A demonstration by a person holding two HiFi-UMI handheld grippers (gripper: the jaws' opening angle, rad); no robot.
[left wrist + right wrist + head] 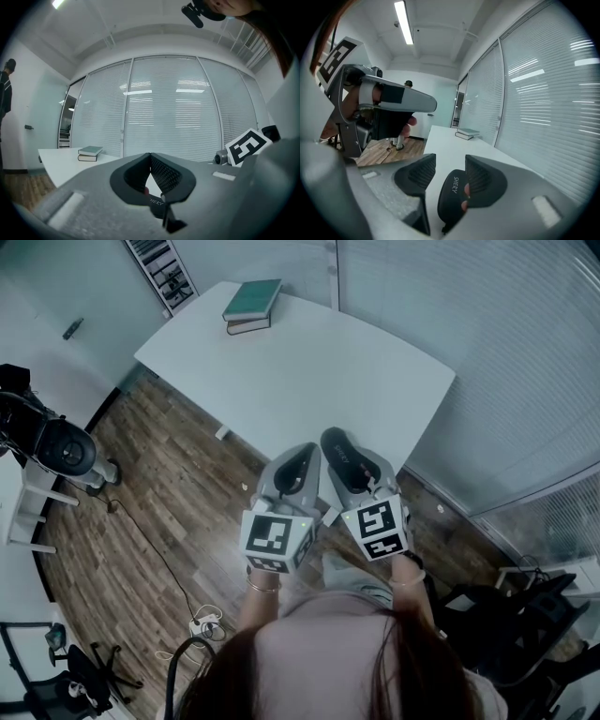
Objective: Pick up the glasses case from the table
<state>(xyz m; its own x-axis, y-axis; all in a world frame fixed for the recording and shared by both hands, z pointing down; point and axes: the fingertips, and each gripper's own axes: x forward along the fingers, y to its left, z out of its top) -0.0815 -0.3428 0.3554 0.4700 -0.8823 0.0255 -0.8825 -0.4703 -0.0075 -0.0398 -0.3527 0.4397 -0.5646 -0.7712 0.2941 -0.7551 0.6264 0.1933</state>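
The black glasses case (339, 454) lies on the white table (281, 371) near its front edge, lettered side up. In the right gripper view the case (452, 192) sits between the jaws of my right gripper (451, 161). The jaws are open: the case leans on the right-hand jaw, and a gap separates it from the other. My left gripper (305, 454) hovers just left of the case with its tips together and nothing in them. In the left gripper view the case (157, 202) shows under the shut left gripper (150, 155).
Two stacked books (251, 306) lie at the table's far end. A glass wall with blinds (487, 352) runs along the right. Left of the table is wood floor with cables (202, 620) and a black stand (56, 446). A person (5, 89) stands far off.
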